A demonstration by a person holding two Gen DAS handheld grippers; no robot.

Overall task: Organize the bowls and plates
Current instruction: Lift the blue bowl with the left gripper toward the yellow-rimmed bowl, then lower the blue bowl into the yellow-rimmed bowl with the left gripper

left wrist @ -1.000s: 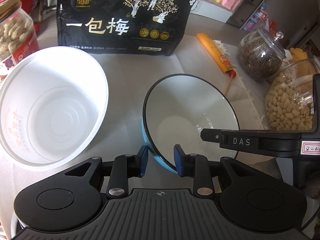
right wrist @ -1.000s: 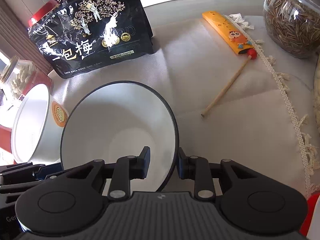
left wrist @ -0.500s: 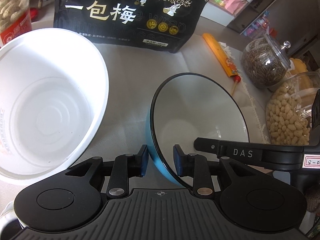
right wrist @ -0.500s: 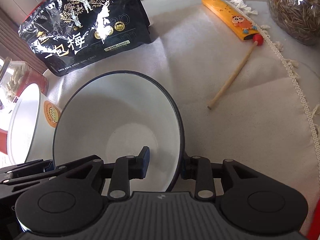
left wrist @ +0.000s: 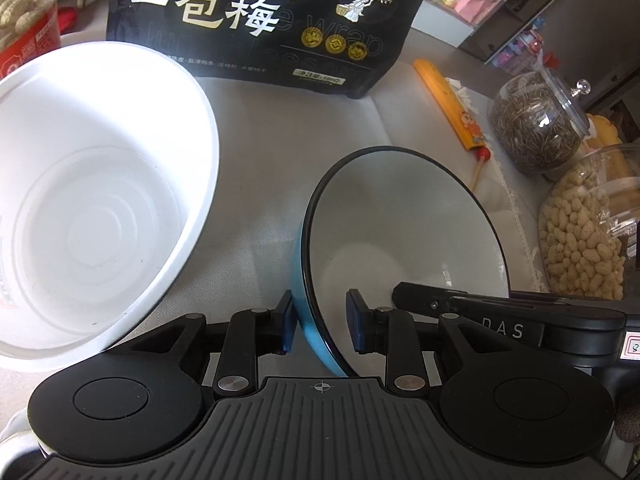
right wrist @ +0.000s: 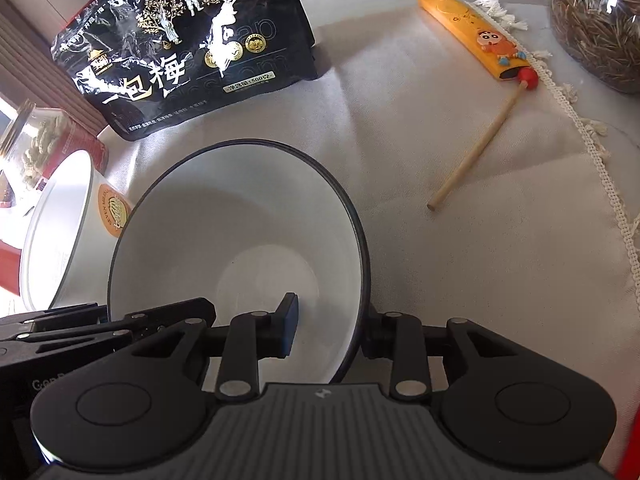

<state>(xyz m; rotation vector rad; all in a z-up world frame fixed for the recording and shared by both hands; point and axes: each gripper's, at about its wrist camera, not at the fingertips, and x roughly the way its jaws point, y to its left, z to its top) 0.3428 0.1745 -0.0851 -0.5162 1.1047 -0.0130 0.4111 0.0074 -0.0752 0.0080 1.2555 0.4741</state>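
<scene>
**Clerk:** Item one: blue bowl (left wrist: 400, 232), round, glazed white inside, thin black rim. Location?

**Checker:** Just right of the white tub (left wrist: 100, 200) (large, round, plastic, ringed floor, orange sticker on its wall). The two are near but not touching. It is tipped on edge with its mouth facing away from the tub. Over the last second it has sunk towards the grey cloth surface (left wrist: 280, 152) and edged closer to the tub.

**Clerk:** Item two: left claw (left wrist: 320, 322).

**Checker:** Clamped across the bowl's rim on the tub side, one blue pad on the outer wall and one inside. Its gap narrowed slightly a moment ago and has since held.

**Clerk:** Item three: right claw (right wrist: 330, 320).

**Checker:** Astride the rim on the side far from the tub, and loosened since a second ago. Its inner pad now stands clear of the white wall, so it is no longer gripping.

**Clerk:** Meaning for the task?

**Checker:** Probably a hand-over, with the left claw now carrying the bowl alone. Nesting it in the tub looks like the next step, and that has not begun.

**Clerk:** Sundries?

**Checker:** Black foil pouch (left wrist: 260, 20) with gold print, standing behind the tub.
</scene>
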